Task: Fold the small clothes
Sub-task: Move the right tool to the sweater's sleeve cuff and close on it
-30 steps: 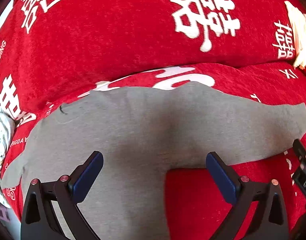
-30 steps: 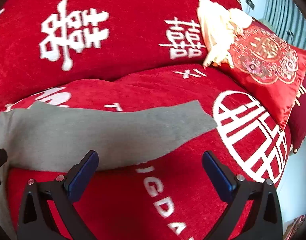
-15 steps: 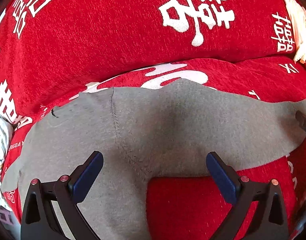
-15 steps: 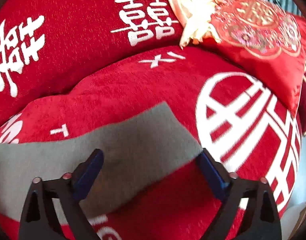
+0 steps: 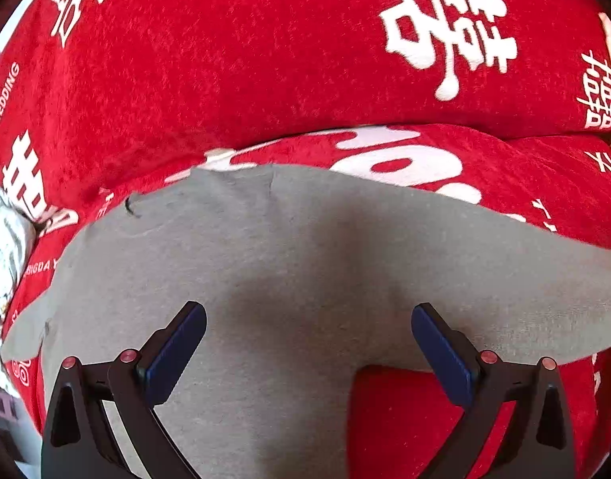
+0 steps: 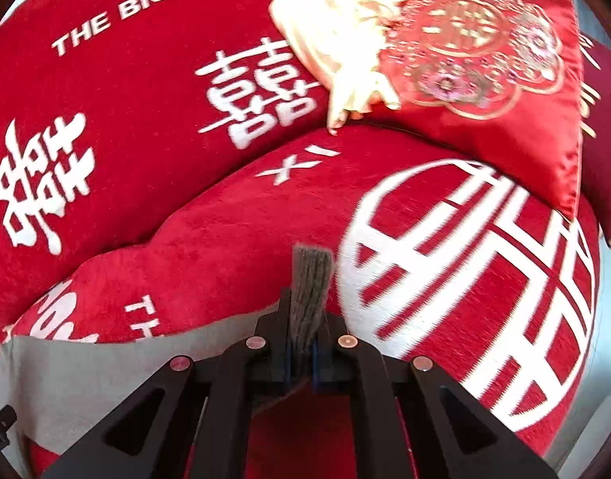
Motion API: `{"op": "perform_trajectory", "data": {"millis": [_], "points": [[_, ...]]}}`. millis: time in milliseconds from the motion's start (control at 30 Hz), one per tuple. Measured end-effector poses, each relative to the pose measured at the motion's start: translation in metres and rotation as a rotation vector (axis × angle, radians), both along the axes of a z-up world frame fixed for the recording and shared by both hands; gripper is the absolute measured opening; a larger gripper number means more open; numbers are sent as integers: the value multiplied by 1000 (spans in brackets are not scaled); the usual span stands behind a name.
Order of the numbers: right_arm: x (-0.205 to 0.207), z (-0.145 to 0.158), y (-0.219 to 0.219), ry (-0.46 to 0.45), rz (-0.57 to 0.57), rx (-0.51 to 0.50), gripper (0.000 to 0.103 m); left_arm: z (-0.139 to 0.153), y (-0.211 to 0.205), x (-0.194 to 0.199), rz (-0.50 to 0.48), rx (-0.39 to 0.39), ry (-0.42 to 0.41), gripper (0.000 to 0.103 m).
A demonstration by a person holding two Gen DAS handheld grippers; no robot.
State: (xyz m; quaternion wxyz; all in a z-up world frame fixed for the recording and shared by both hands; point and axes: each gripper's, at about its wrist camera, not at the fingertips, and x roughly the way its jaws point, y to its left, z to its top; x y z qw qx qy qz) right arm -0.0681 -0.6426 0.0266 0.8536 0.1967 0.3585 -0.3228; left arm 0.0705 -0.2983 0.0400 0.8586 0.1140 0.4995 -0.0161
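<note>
The right gripper (image 6: 303,355) has just pressed together on the end of the grey garment (image 5: 289,279), where half a second ago its jaws stood spread around that end; a bunched tuft of cloth now sticks up between them at 12 o'clock. In my judgement the grasp is made and the fold can start by carrying this end across. The left gripper (image 5: 307,353) stays spread above the garment's middle, holding nothing. The garment lies flat on the red sofa seat (image 6: 209,247), reaching out toward 3 o'clock in the left view. How much cloth the right jaws hold is hidden by them. The garment's near edge is cut off at 6 o'clock. Farther back lie a cushion (image 6: 501,92) and a cream cloth (image 6: 341,40).
</note>
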Motion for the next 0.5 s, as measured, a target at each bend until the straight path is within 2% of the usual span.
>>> {"op": "perform_trajectory", "data": {"millis": [100, 200, 333, 500], "points": [[4, -11, -1, 48, 5, 13, 7, -1, 7, -4, -10, 11, 0, 103], [-4, -9, -2, 8, -11, 74, 7, -4, 18, -7, -14, 18, 18, 103], [-9, 6, 5, -30, -3, 94, 7, -4, 35, -9, -8, -33, 42, 103], [-10, 22, 16, -45, 11, 106, 7, 7, 56, -21, -36, -108, 1, 103]]}}
